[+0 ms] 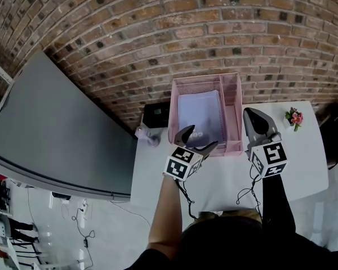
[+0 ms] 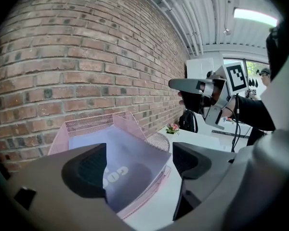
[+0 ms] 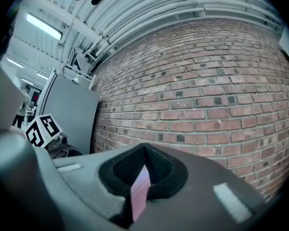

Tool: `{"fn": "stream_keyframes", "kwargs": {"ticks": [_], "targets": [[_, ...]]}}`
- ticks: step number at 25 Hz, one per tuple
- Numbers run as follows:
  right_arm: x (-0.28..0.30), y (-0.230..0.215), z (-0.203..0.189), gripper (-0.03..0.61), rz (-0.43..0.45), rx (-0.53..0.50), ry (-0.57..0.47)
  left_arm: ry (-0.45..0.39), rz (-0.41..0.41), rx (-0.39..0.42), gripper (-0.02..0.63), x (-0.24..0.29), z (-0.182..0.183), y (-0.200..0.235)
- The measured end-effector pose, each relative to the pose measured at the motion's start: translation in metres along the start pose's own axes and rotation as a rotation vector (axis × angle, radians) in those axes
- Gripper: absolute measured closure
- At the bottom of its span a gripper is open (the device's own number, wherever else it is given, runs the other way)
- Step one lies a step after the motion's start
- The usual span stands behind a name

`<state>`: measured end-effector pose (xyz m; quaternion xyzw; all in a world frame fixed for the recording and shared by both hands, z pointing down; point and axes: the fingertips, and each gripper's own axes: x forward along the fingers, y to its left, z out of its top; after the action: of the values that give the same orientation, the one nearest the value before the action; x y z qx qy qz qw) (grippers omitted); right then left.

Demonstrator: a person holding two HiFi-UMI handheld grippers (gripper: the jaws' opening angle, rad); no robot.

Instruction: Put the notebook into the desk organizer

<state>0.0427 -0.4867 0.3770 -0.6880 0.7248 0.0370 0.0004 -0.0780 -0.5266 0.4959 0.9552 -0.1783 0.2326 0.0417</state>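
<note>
lavender white-lettered notebook [image 1: 200,120] flat in pink mesh desk organizer [image 1: 232,108], left gripper [image 1: 201,137] wide open, empty, right gripper [image 1: 254,113] closed

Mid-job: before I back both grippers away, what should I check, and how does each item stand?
1. Notebook lies inside the pink organizer: ok.
2. Left gripper open, gripping nothing: ok.
3. Right gripper shut, holding nothing: ok.
4. Notebook flat on the organizer's floor: cannot tell.
5. Flower ornament clear of the right gripper: ok.
</note>
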Motion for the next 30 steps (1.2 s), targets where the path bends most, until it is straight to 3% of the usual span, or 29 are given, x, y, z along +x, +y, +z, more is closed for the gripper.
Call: {"fn": "stream_keyframes", "kwargs": {"ticks": [16, 25, 30], "targets": [[-0.03, -0.012, 0.002, 0.578, 0.03, 0.002, -0.006, -0.056, 0.092, 0.023, 0.201, -0.009, 0.021, -0.023], [-0.046, -0.027, 0.008, 0.578, 0.098, 0.057, -0.014, -0.092, 0.224, -0.029, 0.202, -0.015, 0.037, -0.045], [-0.06, -0.034, 0.009, 0.578, 0.138, 0.054, -0.027, -0.192, 0.338, -0.069, 0.202, -0.024, 0.051, -0.059]]}}
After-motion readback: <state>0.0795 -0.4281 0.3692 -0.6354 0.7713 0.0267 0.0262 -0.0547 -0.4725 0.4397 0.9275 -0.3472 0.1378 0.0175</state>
